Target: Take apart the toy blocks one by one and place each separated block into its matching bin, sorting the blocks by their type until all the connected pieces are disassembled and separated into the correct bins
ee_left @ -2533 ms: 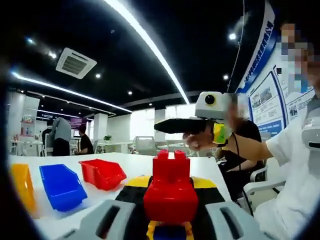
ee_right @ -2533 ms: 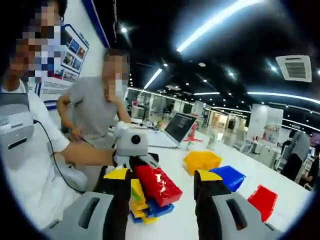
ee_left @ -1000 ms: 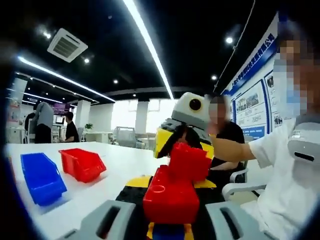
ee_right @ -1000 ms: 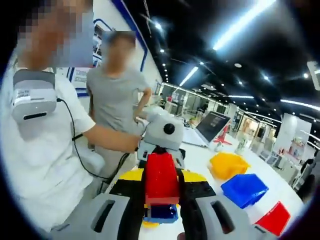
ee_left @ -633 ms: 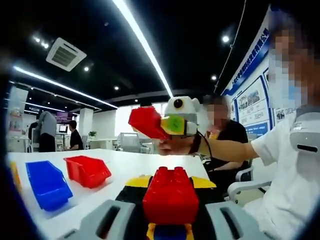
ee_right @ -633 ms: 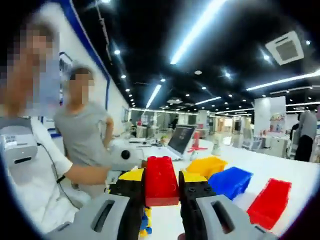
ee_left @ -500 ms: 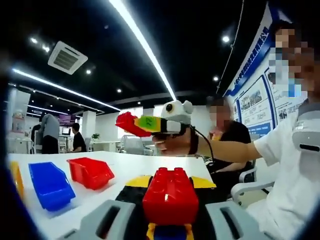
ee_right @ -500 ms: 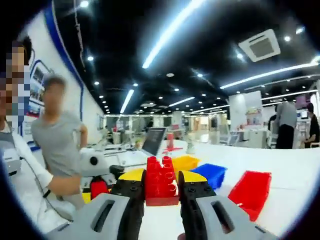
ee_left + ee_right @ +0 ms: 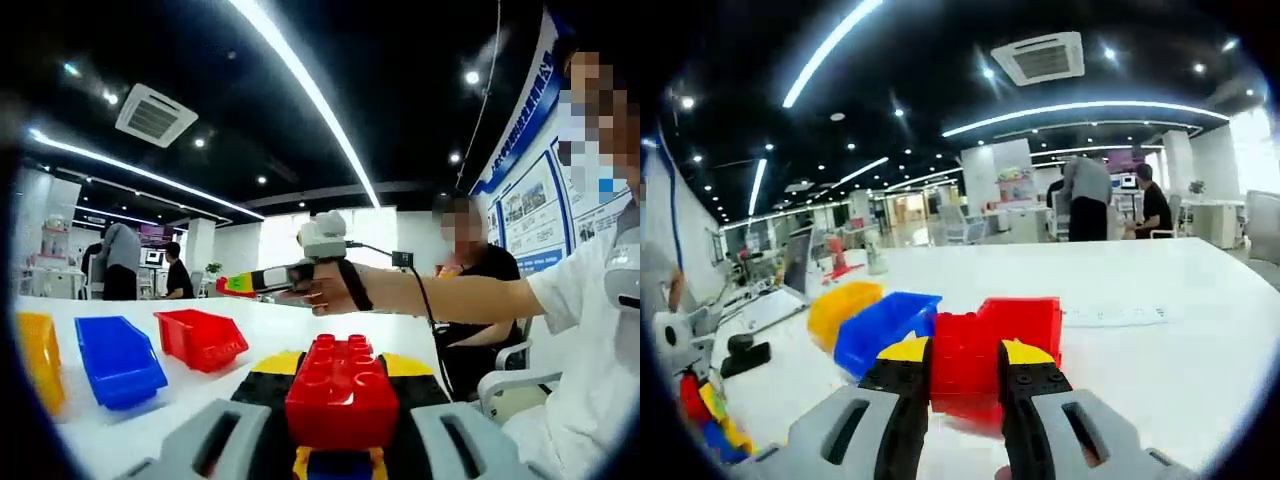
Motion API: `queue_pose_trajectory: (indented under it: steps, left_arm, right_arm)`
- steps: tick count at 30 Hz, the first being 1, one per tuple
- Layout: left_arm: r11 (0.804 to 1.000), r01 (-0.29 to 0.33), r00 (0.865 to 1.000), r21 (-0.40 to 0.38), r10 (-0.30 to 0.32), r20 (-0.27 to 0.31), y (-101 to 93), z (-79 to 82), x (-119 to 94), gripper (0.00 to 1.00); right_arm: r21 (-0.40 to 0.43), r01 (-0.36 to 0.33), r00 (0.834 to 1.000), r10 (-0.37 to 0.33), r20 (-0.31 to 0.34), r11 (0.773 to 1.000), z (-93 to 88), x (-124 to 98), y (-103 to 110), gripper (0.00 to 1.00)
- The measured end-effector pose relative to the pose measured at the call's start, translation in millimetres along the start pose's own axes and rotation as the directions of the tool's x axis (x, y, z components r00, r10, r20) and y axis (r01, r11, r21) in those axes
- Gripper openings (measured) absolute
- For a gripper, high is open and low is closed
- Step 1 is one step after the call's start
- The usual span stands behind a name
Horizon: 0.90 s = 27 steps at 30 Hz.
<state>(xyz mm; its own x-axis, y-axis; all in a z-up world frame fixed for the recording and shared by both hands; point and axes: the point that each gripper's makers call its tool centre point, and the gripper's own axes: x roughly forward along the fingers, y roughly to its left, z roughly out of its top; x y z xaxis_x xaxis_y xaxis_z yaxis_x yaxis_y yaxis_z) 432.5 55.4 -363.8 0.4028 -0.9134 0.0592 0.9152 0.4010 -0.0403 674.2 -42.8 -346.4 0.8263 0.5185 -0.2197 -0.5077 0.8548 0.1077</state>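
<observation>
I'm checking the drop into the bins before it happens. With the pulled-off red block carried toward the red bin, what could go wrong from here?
1. The right gripper holds the red block low in front of the red bin; released early, it may land on the table.
2. The blue bin sits right beside the red one, so drifting sideways could missort it.
3. The left gripper pinches only the top of the remaining stack; lower blocks might slip off.
</observation>
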Motion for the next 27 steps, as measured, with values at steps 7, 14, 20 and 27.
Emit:
queue_pose_trajectory:
  steps: [7,14,20,27]
  left_arm:
    - [1.000,-0.003,1.000,0.000,0.003,0.006,0.0,0.4,0,0.30]
    - [1.000,-0.006,1.000,0.001,0.006,0.006,0.0,0.3,0,0.30]
    - [1.000,-0.004,1.000,0.003,0.004,0.007,0.2,0.3,2,0.30]
    - [1.000,0.000,1.000,0.003,0.000,0.005,0.8,0.3,2,0.30]
  right_arm:
    - [0.009,0.102,0.993,-0.101,-0.054,0.995,-13.6,37,-14,0.27]
    - [-0.024,0.155,0.987,-0.156,-0.038,0.988,-14.8,55,-26,0.27]
    - [-0.036,0.068,0.998,-0.068,0.002,0.997,-9.8,61,-14,0.71]
    - [-0.042,-0.069,0.993,0.073,0.095,0.997,19.3,29,16,0.62]
